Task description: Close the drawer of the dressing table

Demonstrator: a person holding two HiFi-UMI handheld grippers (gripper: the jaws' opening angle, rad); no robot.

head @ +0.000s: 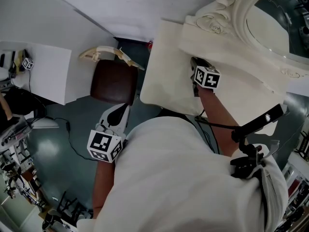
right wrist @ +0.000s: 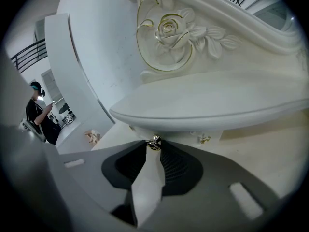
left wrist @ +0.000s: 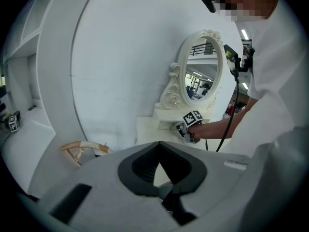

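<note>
Dressing table: one. Mirror, oval: one. Carved rose: one. Knob, gilt: two plain to see, side by side under the shelf. Chair, brown seat: one. Grippers: two, namely left gripper and right gripper. Marker cube: three, one on each gripper and one more on a white desk. Desk: one. Persons: two, the wearer and a bystander.
</note>
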